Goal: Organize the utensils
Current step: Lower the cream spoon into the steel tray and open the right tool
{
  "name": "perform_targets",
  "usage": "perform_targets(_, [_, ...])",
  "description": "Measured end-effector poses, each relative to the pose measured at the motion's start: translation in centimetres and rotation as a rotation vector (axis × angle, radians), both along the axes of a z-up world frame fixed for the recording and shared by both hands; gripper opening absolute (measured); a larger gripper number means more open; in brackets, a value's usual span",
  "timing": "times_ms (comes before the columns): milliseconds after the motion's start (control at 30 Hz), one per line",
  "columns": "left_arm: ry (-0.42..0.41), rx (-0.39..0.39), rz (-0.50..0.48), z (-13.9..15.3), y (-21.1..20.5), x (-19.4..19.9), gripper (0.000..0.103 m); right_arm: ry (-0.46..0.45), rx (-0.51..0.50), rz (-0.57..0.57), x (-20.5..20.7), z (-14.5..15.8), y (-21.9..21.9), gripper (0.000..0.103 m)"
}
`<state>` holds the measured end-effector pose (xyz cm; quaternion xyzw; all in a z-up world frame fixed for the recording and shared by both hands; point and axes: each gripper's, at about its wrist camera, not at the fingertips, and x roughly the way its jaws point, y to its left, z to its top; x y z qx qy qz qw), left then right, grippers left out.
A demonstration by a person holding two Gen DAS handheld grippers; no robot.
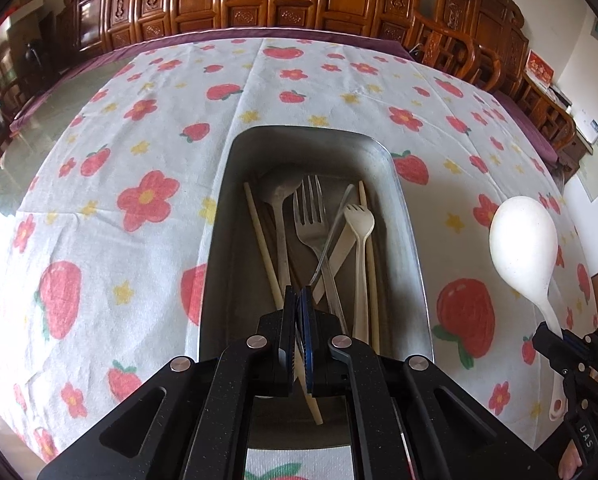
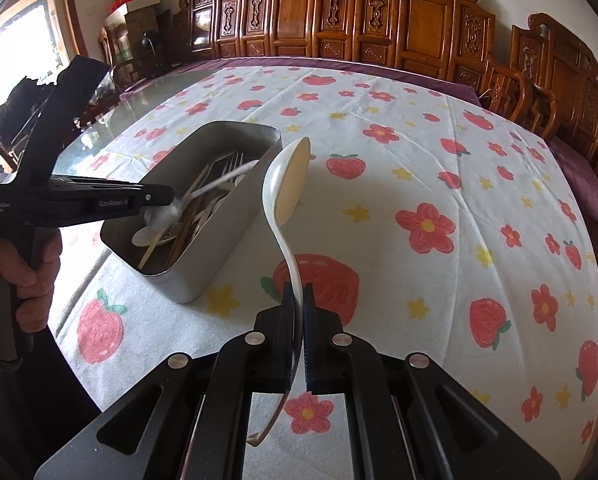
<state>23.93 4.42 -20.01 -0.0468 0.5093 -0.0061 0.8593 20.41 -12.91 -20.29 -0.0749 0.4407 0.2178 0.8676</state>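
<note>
The left gripper (image 1: 298,300) angles steeply downward, its 2 jaws pressed nearly together. The right gripper (image 2: 298,300) tilts downward too, jaws clamped, with a hand (image 2: 17,268) gripping the left handle.

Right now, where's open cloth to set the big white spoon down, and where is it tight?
Free: the tablecloth right of the metal tray, out to the chairs, and the near strip below the tray. Crowded: inside the tray, full of forks and chopsticks, with the left gripper over it.
</note>
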Motion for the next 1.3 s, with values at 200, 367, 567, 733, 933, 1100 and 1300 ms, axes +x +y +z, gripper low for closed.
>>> perform_targets(200, [-0.011, 0.000, -0.020, 0.7, -0.1, -0.3, 0.013, -0.003, 0.010, 0.010, 0.0, 0.3, 0.6, 0.005])
perform_targets(367, [-0.056, 0.021, -0.037, 2.7, 1.0, -1.6, 0.014, -0.018, 0.027, 0.024, 0.2, 1.2, 1.9, 0.005])
perform_targets(567, [-0.108, 0.048, -0.046, 5.1, 3.3, -3.1, 0.015, -0.031, 0.044, 0.048, 1.0, 2.3, 4.5, 0.005])
perform_targets(733, [-0.141, 0.070, -0.059, 6.5, 4.9, -4.4, 0.015, -0.024, 0.058, 0.065, 1.9, 2.5, 6.8, 0.005])
perform_targets(933, [-0.168, 0.083, -0.082, 7.4, 6.1, -5.3, 0.015, 0.003, 0.078, 0.069, 3.2, 2.3, 9.0, 0.005])
perform_targets(1100, [-0.199, 0.086, -0.095, 8.1, 6.7, -6.2, 0.020, 0.032, 0.094, 0.059, 4.5, 1.8, 10.6, 0.005])
perform_targets(1300, [-0.219, 0.067, -0.098, 8.2, 7.6, -7.0, 0.028, 0.076, 0.114, 0.041, 6.0, 0.7, 12.2, 0.005])
